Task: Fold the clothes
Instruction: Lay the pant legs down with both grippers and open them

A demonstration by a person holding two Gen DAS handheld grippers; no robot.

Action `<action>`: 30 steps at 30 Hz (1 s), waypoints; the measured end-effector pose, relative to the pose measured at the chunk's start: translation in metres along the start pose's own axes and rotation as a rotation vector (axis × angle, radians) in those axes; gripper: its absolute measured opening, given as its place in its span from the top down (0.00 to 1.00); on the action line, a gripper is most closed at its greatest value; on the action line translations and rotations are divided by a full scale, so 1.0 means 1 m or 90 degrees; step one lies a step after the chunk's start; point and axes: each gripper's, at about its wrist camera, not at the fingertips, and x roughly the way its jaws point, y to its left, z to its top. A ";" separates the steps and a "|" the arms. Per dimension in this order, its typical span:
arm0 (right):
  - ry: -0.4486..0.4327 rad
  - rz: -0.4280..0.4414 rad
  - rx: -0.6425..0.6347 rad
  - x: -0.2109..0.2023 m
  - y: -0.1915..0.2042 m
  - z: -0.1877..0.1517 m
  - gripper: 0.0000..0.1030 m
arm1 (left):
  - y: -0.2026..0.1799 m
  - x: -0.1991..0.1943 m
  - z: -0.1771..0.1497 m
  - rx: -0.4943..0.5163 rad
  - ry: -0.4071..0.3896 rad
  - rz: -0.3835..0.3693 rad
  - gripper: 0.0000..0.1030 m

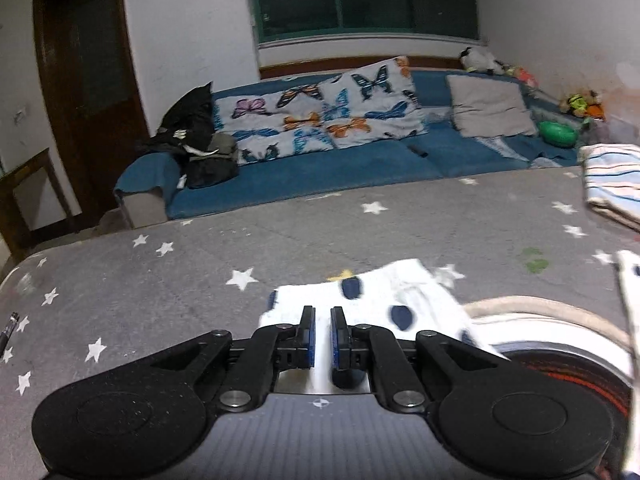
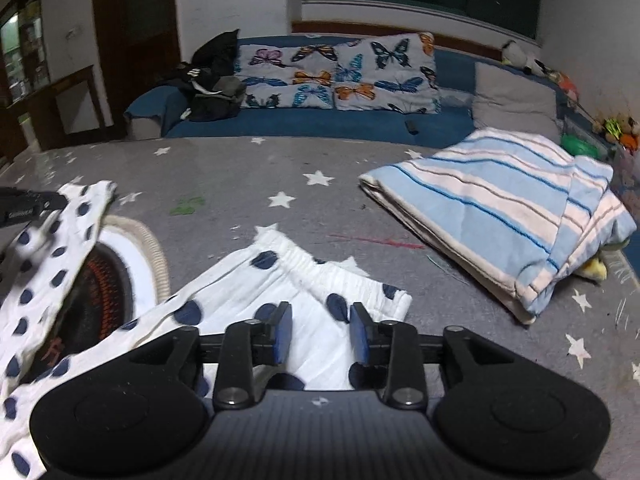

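A white garment with dark blue dots (image 2: 312, 280) lies on the grey star-patterned mat (image 2: 240, 168), its elastic waistband turned away from me. My right gripper (image 2: 320, 308) hovers low over it, open, with the cloth showing between the blue pads. The garment's left part rises up to my left gripper (image 2: 24, 206) at the left edge of the right wrist view. In the left wrist view, the left gripper (image 1: 322, 312) is shut on the dotted garment (image 1: 380, 300), white cloth pinched between its narrow pads.
A round dark object with red rings and a white, beige-edged rim (image 2: 132, 264) sits partly under the garment. A folded blue-and-white striped blanket (image 2: 500, 216) lies at right. A blue sofa (image 1: 320, 176) with butterfly cushions and dark clothes stands behind the mat.
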 end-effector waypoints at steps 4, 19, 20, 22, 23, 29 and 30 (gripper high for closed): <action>0.009 0.029 -0.036 -0.019 0.019 -0.011 0.67 | -0.012 -0.029 -0.009 0.008 0.010 -0.064 0.91; 0.036 0.101 -0.132 -0.066 0.080 -0.055 0.63 | -0.109 -0.119 -0.047 0.131 0.002 -0.257 0.79; 0.036 0.100 -0.133 -0.066 0.081 -0.057 0.63 | -0.115 -0.119 -0.049 0.142 0.003 -0.256 0.79; 0.035 0.098 -0.134 -0.067 0.082 -0.062 0.63 | -0.124 -0.115 -0.054 0.159 0.005 -0.247 0.79; 0.034 0.097 -0.134 -0.068 0.083 -0.063 0.63 | -0.127 -0.112 -0.055 0.163 0.008 -0.244 0.79; 0.030 0.098 -0.128 -0.069 0.080 -0.065 0.61 | -0.132 -0.097 -0.064 0.199 0.014 -0.199 0.79; 0.029 0.097 -0.126 -0.069 0.079 -0.066 0.60 | -0.132 -0.095 -0.065 0.206 0.013 -0.190 0.79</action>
